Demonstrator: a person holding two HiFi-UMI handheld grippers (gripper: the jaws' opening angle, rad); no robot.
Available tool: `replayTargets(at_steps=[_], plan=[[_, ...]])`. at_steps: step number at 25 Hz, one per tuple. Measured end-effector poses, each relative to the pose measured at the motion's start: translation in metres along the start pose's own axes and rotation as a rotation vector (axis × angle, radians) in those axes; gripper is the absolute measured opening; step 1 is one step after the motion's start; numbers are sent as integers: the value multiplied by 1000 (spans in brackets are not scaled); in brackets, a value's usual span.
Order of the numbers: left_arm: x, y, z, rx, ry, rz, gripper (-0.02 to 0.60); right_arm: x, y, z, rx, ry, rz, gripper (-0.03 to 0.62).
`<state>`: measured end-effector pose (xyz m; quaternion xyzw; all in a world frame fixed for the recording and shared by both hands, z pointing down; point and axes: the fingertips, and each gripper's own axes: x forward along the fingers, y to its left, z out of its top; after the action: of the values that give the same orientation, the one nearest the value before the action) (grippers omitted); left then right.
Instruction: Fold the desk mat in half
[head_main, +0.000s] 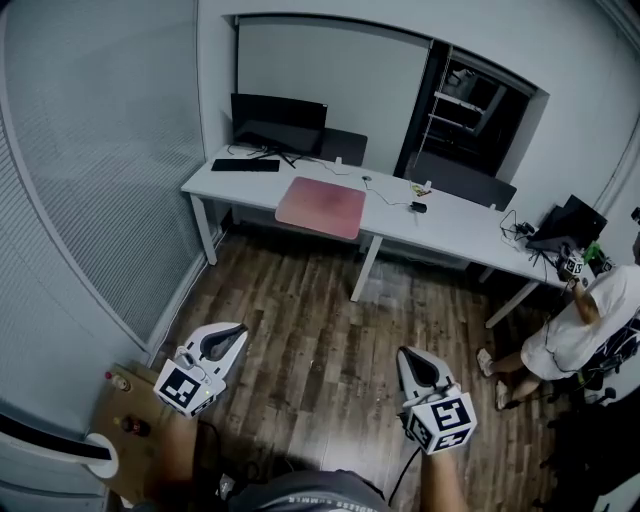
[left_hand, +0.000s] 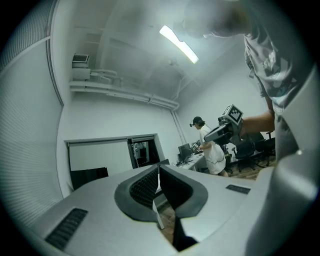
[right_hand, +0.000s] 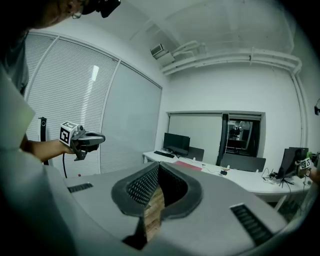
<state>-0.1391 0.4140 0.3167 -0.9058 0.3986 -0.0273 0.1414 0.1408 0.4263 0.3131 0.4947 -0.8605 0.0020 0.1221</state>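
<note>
A pink desk mat (head_main: 321, 207) lies flat and unfolded on the long white desk (head_main: 455, 224) across the room; in the right gripper view the mat (right_hand: 188, 165) shows as a thin pink strip on the desk (right_hand: 250, 180). Both grippers are held over the wooden floor, far from the desk. My left gripper (head_main: 237, 333) is shut with nothing in it, its jaw tips meeting. My right gripper (head_main: 408, 357) is shut and empty too. Each gripper view shows the other gripper: the left gripper (right_hand: 95, 140) and the right gripper (left_hand: 224, 131).
On the desk stand a monitor (head_main: 278, 123), a keyboard (head_main: 245, 165), cables and a small black device (head_main: 418, 207). A person in a white shirt (head_main: 580, 325) sits at the desk's right end. A cardboard box (head_main: 125, 425) lies at my lower left. Blinds (head_main: 90, 170) line the left wall.
</note>
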Motion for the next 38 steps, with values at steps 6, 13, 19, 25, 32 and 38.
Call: replayTargets(at_steps=[6, 13, 19, 25, 32, 38], plan=[[9, 9, -18, -26, 13, -6, 25, 18, -4, -3, -10, 14, 2, 26], [34, 25, -38, -47, 54, 25, 25, 54, -36, -9, -4, 26, 25, 26], [68, 42, -40, -40, 85, 69, 25, 93, -72, -12, 17, 13, 72, 26], [105, 53, -43, -33, 112, 107, 25, 130, -109, -10, 13, 10, 118, 26], [144, 60, -49, -28, 149, 161, 25, 168, -152, -9, 15, 1, 184, 26], [176, 67, -54, -16, 170, 203, 25, 193, -184, -9, 9, -3, 228, 26]])
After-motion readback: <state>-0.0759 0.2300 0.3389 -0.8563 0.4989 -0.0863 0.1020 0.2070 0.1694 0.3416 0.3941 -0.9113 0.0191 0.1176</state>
